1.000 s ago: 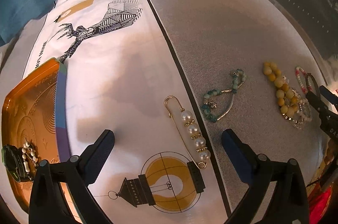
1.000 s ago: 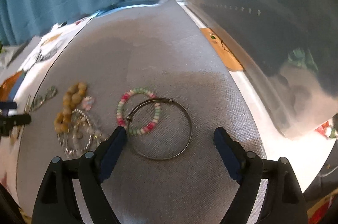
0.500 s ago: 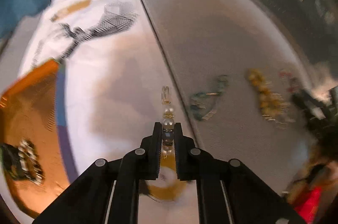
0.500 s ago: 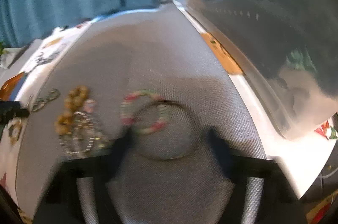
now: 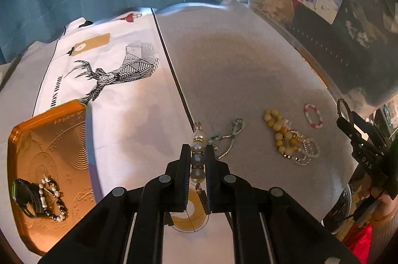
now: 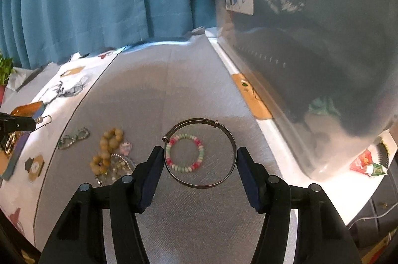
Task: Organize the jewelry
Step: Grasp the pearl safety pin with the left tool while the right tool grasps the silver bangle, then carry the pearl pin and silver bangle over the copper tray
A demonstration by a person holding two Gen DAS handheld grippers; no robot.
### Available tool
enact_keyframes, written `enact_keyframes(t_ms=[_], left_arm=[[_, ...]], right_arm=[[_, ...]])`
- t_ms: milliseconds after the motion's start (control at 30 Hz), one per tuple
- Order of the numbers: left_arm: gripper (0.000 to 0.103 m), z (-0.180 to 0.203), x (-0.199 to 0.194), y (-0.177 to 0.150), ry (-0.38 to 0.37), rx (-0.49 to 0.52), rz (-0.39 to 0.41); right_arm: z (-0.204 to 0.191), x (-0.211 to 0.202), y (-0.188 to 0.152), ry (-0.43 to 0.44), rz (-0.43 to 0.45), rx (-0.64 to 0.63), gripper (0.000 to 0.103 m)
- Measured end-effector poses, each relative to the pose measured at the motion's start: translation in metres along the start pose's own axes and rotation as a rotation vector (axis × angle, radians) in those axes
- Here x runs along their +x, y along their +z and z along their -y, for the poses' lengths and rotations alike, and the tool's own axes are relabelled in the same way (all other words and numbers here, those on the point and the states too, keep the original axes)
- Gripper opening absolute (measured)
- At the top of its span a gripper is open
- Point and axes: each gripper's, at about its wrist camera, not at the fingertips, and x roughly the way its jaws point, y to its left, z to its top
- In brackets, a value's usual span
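Between L gripper (image 5: 197,164) pads, pearl pin (image 5: 197,156) is clamped; should be kept level and lowered into orange tray (image 5: 49,139). R gripper (image 6: 200,165) is closed on bangle (image 6: 200,153).

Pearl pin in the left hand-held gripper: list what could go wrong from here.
1. The pearl pin is pinched on round pearls by the left hand-held gripper; it may slip or swivel.
2. The metal bangle is held only at its rim by the right hand-held gripper; it could spring free.
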Motion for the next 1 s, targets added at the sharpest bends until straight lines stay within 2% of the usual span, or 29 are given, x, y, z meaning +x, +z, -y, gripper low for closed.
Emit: enact_keyframes(t_ms=[200, 500, 800, 1000], left_arm=[[0.009, -0.01, -0.03, 0.0, 0.011, -0.025, 0.036], [0.009, -0.032, -0.093, -0.016, 0.025, -0.06, 0.116], [0.009, -0.067, -0.15, -0.046, 0.054, -0.109, 0.183], [0.009, -0.101, -0.178, -0.068, 0.09, -0.156, 0.21]], right_arm=[[-0.005, -0.021, 0.009, 0.006, 0.011, 0.016, 0.06], [-0.042, -0.066, 0.017, 0.038, 0.057, -0.013, 0.06], [-0.1, -0.114, 0.013, 0.102, 0.086, -0.067, 0.06], [-0.156, -0.132, 0.011, 0.173, 0.09, -0.117, 0.06]])
